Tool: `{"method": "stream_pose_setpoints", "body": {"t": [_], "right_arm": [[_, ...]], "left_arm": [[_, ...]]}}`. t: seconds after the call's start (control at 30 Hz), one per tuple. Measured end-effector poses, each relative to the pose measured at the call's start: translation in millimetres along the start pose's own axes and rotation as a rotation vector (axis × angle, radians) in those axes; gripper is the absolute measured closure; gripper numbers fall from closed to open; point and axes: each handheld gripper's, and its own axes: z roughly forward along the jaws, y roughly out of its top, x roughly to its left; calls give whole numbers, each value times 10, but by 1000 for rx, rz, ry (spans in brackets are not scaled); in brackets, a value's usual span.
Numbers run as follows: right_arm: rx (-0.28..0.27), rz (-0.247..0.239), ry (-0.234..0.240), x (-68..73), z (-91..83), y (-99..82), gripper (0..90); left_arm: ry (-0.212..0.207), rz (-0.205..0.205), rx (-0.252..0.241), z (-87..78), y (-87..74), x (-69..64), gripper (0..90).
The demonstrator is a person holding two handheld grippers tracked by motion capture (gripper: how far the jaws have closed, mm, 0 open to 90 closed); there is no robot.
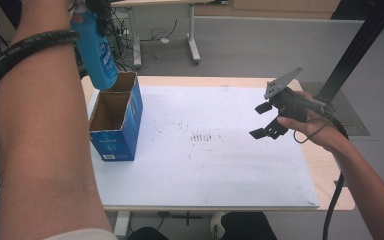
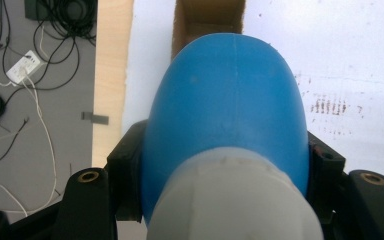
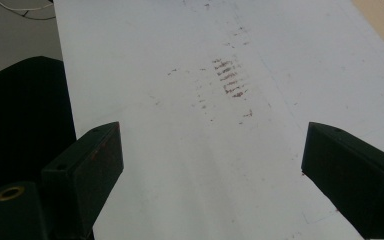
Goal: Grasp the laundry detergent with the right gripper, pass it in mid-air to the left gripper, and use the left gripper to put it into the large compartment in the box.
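The left gripper (image 2: 225, 165) is clenched on the blue bottle (image 1: 96, 52), which hangs upright, bottom down, above the box (image 1: 116, 120) at the table's (image 1: 240, 165) far left corner. Its long axis is approx. vertical, and the bottom is over the far edge of the box's open top, so the opening lies directly below and slightly nearer. The right gripper (image 1: 266, 120) hovers w/ jaws spread and nothing between them, over the right side, well apart.
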Motion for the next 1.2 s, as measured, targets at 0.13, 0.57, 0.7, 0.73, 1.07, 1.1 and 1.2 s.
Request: {"method": "stream_pose_setpoints", "body": {"t": [0.13,0.57,0.7,0.73,1.07,1.1,1.2], "right_arm": [[8,-4,-1,-1,12,8,96],[21,-17,-3,11,42,32,96],[30,-17,-3,14,60,30,97],[32,-19,-4,15,64,30,98],[41,-24,-10,24,107,59,98],[42,-26,-8,25,111,60,99],[51,-26,-8,28,131,64,98]], "left_arm": [[-5,-8,10,81,-4,41,369],[-11,-2,44,511,-23,109,369],[-13,0,52,700,-30,127,369],[-15,1,55,750,-34,135,369],[-25,12,72,1218,-76,165,369],[-26,14,73,1273,-82,167,369],[-28,19,80,1393,-96,174,369]]}}
